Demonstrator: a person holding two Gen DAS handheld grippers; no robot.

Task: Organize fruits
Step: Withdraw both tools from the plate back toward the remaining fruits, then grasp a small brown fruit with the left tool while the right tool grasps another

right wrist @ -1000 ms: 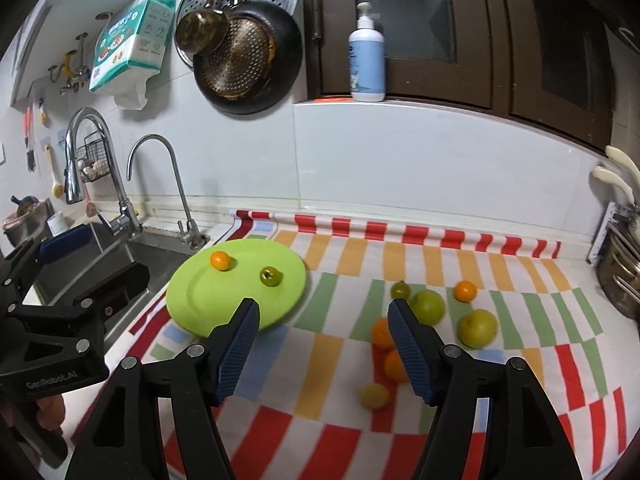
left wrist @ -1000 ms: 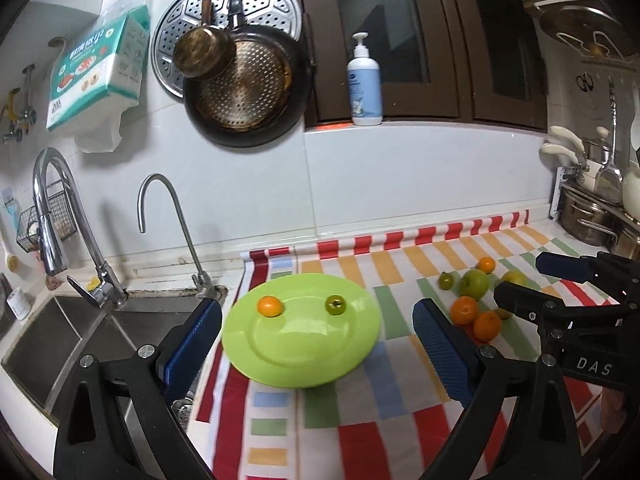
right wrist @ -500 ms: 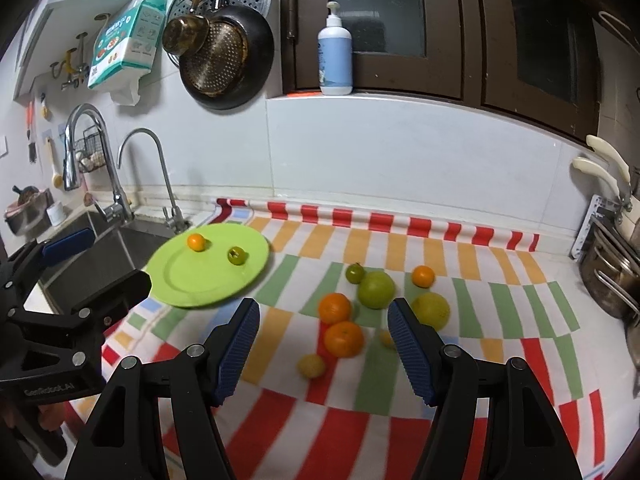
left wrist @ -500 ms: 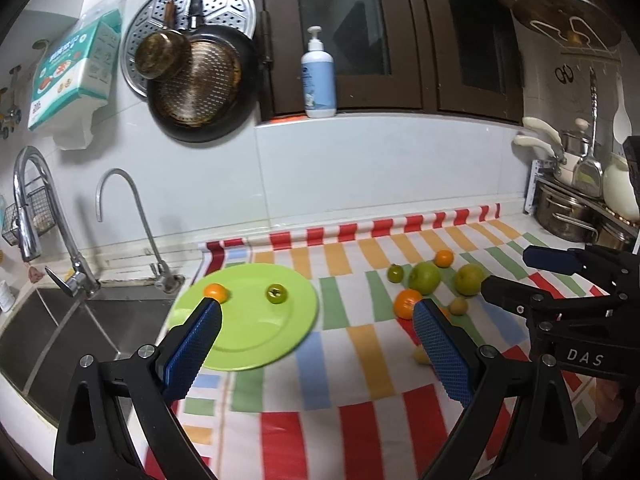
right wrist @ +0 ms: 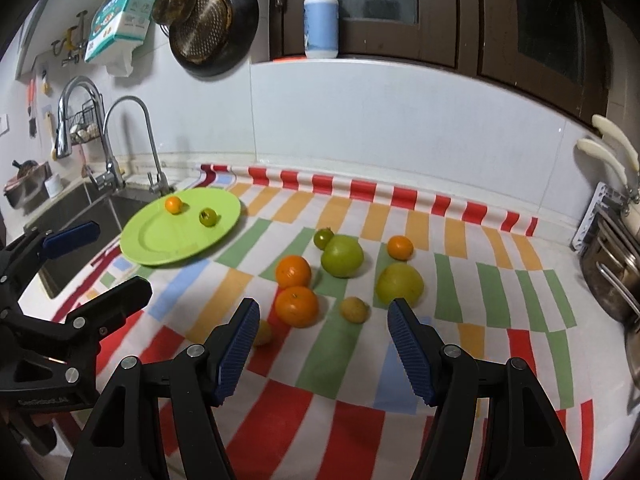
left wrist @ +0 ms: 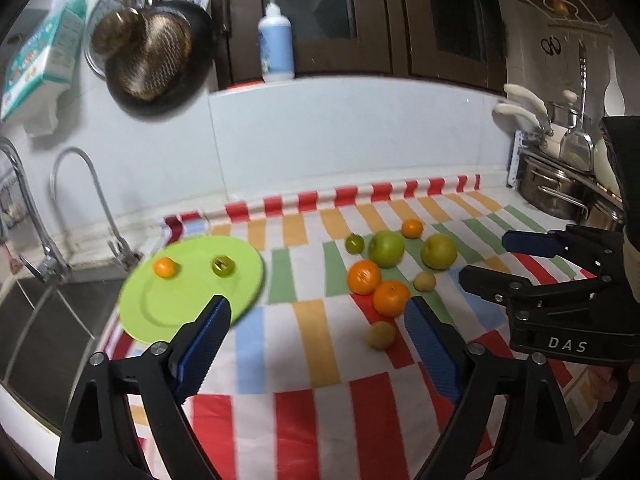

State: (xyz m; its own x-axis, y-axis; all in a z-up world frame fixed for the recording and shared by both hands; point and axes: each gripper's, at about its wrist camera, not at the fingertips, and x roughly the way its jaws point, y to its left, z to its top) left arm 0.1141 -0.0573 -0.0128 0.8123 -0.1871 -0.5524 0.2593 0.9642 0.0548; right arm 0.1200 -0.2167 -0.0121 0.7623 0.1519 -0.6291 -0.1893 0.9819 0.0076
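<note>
1. Two grippers hang over the striped cloth (right wrist: 328,376), and neither has hold of anything.
2. Left gripper (left wrist: 316,344): its jaws have just been closing a little, yet they stand wide apart with only bare cloth between the blue pads (left wrist: 202,350).
3. Right gripper (right wrist: 320,344): its jaws are about half open, and its pads (right wrist: 410,350) touch no fruit.
4. Just ahead of the right gripper lie an orange (right wrist: 296,306) and a small yellow fruit (right wrist: 354,309); a second small yellow fruit (right wrist: 262,333) sits right beside its left pad.
5. Farther out sit another orange (right wrist: 293,271), a green apple (right wrist: 342,256), a yellow-green apple (right wrist: 399,283), a small tangerine (right wrist: 400,247) and a small dark green fruit (right wrist: 323,238).
6. Off to the left of both grippers, near the sink (right wrist: 80,216), a green plate (right wrist: 160,246) carries a tiny orange fruit (right wrist: 173,204) and a small green fruit (right wrist: 208,217), well apart from the pile.
</note>
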